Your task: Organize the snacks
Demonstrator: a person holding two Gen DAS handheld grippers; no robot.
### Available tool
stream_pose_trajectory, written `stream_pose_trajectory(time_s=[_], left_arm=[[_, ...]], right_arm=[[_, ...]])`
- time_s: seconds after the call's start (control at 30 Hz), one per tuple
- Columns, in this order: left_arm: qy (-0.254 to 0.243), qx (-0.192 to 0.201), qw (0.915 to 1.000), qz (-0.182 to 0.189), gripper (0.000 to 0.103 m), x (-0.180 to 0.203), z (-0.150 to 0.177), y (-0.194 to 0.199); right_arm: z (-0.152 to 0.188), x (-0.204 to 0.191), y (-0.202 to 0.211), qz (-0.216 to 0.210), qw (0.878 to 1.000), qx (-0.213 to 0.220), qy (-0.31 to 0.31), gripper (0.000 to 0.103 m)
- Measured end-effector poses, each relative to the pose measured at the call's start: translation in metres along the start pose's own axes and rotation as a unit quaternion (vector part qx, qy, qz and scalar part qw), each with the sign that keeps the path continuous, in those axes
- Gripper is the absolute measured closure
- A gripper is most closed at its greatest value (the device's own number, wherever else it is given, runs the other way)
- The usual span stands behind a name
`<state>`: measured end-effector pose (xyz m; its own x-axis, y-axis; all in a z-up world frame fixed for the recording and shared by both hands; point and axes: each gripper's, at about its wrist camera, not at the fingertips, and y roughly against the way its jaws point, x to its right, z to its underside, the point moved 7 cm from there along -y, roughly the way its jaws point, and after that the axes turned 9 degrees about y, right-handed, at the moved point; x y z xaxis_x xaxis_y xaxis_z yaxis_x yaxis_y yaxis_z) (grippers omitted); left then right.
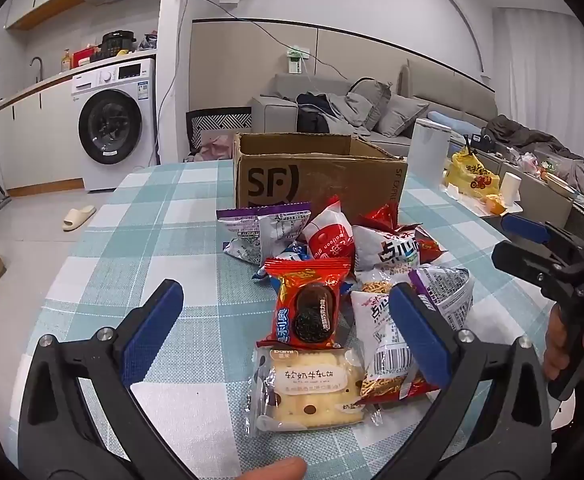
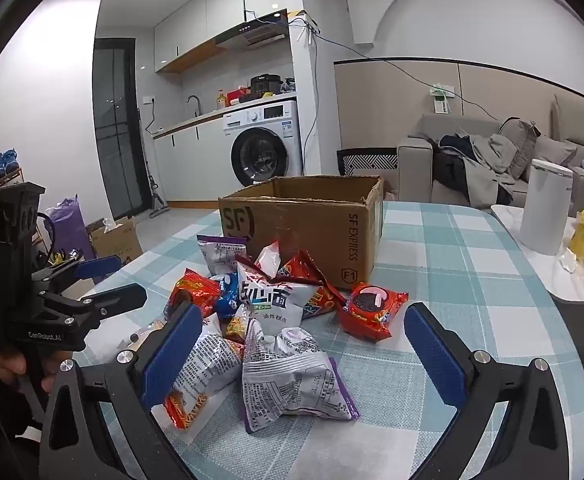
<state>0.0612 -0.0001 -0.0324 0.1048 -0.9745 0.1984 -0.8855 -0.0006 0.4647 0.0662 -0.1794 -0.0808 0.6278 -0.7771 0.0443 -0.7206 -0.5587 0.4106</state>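
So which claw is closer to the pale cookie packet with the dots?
Left. The left claw hangs open right over the pale cookie packet. The right claw is off to the side, past the snack pile.

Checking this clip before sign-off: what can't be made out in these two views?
- Inside of the box: both views, hidden by its front wall.
- Packets low in the pile: both views, covered by upper packets.
- Cracker pack: right view, mostly behind the right gripper finger.
- Left gripper handle: left view, cut off at the bottom.
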Motion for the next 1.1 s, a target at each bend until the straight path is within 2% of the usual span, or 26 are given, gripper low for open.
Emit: stream_pose_trajectory(time_s=[1.1], left_arm=[[0.005,-0.009,0.9999,0.003,0.0,0.0008,0.0016,0.0018]], right_arm=[[0.0008,0.0024,-0.0015,-0.001,1.0,-0.005,-0.005,0.0]])
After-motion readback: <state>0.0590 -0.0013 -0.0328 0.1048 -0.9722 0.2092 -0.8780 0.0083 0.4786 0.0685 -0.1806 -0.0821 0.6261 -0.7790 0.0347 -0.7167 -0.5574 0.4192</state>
